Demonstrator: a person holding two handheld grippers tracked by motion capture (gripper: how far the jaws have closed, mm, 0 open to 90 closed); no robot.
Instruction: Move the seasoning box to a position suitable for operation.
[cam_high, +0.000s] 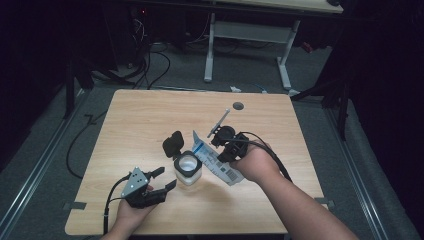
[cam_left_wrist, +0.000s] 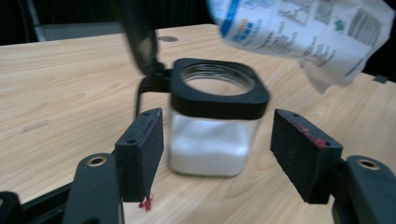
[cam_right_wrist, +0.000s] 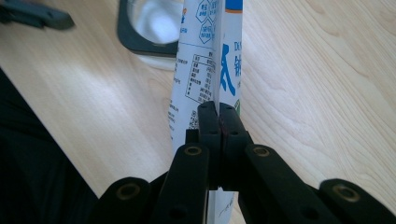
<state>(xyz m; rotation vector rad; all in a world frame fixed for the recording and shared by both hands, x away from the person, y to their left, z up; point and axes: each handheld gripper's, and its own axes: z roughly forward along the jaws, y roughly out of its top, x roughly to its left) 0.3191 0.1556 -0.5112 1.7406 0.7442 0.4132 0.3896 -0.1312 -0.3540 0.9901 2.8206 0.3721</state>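
Right hand-held gripper (cam_right_wrist: 218, 116) pinches blue-printed white packet (cam_right_wrist: 205, 60); text unreadable.

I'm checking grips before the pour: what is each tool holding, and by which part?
The right tool is clamped on the printed bag at its edge. The left tool holds nothing; its jaws stand open on either side of the glass jar.

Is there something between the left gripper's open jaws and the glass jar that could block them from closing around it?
Nothing visible does. The left gripper is open, with bare table between its jaws and the jar. The jar's lid is flipped up behind it, and the pouch in the right gripper hangs above.
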